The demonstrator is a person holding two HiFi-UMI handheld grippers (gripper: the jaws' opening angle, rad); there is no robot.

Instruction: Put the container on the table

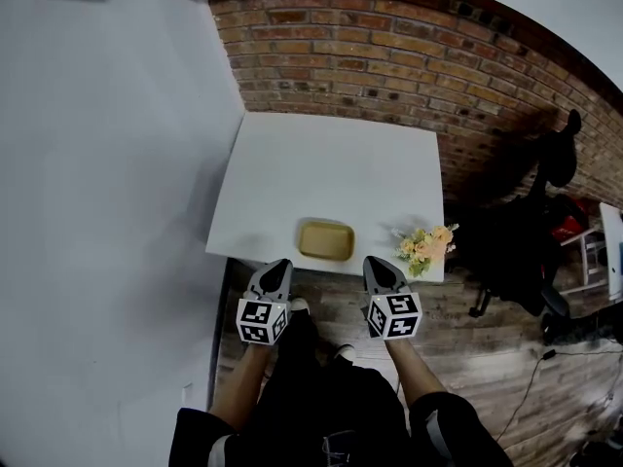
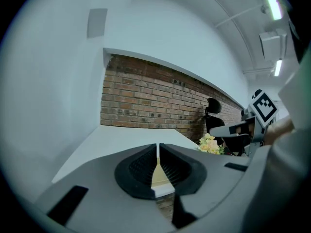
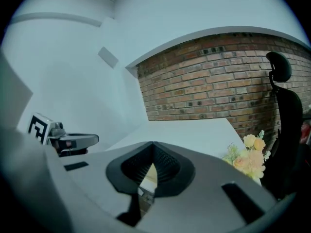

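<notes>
– Across the left half of the head view, what takes up the most room?
– A plain white wall (image 1: pixel 107 163). A red brick wall (image 1: pixel 389 47) runs along the top and down the right side.

– And in the centre of the frame?
– A white square table (image 1: pixel 331 163), set into the corner where the two walls meet. A black office chair (image 1: pixel 545 222) stands at the right edge, on a wooden floor (image 1: pixel 487 358).

– Where are the grippers?
– Both are low in the centre, just below the table's near edge, each at the end of a person's forearm. The left gripper (image 1: pixel 279 264) has its jaws drawn together, with only a hairline slit between the tips and nothing gripped. The right gripper (image 1: pixel 376 262) is also closed, its tips meeting on nothing.

– Where is the container?
– The container (image 1: pixel 325 240) is a shallow tan tray with rounded corners. It sits flat on the table close to the near edge, just above and between the two grippers in the frame, touching neither.

– Anything smaller?
– A small bunch of peach and yellow flowers (image 1: pixel 426 246) lies at the table's lower right corner, to the right of the container and apart from it.
</notes>
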